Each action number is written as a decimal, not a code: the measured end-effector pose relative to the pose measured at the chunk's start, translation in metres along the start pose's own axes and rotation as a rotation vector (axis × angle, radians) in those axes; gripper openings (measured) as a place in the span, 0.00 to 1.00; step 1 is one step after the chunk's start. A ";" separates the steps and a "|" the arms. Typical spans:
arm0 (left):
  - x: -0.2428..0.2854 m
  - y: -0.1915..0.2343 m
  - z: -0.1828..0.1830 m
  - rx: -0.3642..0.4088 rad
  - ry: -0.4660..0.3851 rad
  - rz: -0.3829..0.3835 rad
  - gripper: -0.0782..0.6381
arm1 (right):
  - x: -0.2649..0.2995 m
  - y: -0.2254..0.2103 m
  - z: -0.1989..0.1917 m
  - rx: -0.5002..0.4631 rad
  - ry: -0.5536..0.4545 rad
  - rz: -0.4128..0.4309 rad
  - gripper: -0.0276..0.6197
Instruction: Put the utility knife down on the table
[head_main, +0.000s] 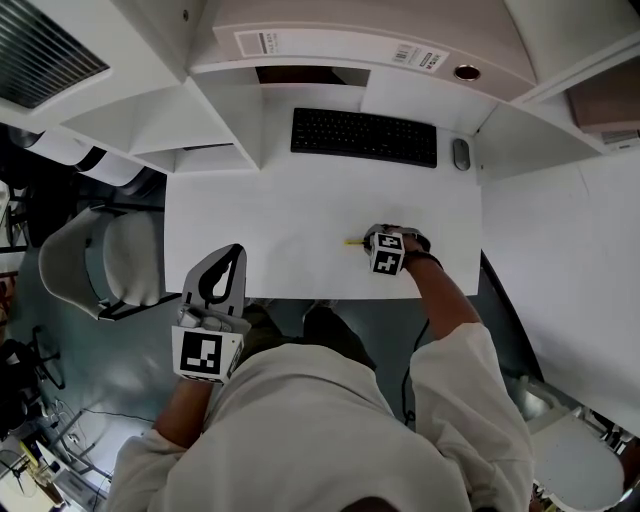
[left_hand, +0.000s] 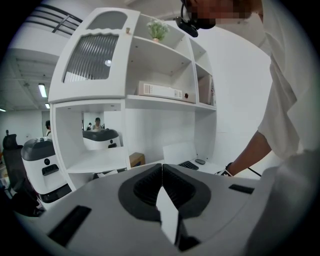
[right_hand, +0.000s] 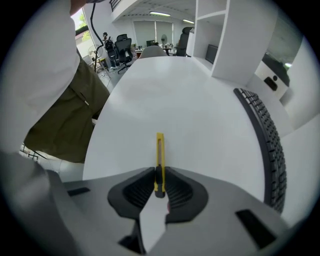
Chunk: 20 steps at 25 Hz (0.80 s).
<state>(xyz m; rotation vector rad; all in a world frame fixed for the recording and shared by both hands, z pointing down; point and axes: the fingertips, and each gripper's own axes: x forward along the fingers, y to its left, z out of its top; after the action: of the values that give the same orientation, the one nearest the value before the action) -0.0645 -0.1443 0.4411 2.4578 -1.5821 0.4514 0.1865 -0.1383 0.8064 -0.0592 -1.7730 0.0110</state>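
Knife (right_hand: 159, 150), slim yellow handle, pinched in right tongs (right_hand: 159, 172) (left tongs (left_hand: 162, 167) closed, empty)

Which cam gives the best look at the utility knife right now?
Right gripper view: the yellow utility knife shows nearly whole, clamped in the right tongs, pointing out over the white table. Head view shows only its yellow tip left of the tongs. Left gripper view doesn't show it.

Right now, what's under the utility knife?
Only bare white table lies under the utility knife. Its rear end is covered by the right tool, which grips it; contact with the table can't be seen.
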 end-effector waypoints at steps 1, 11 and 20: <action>0.001 0.000 0.000 0.000 -0.002 -0.001 0.12 | 0.000 0.000 0.000 0.000 0.004 0.014 0.14; 0.005 0.002 0.000 -0.002 0.003 -0.002 0.12 | 0.000 0.000 0.001 0.018 0.007 0.075 0.15; 0.005 0.009 -0.002 0.008 -0.014 0.011 0.12 | 0.000 0.000 0.002 0.042 0.016 0.141 0.16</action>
<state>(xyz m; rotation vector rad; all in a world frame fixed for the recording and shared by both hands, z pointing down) -0.0709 -0.1518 0.4445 2.4642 -1.6035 0.4442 0.1845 -0.1384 0.8055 -0.1537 -1.7486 0.1496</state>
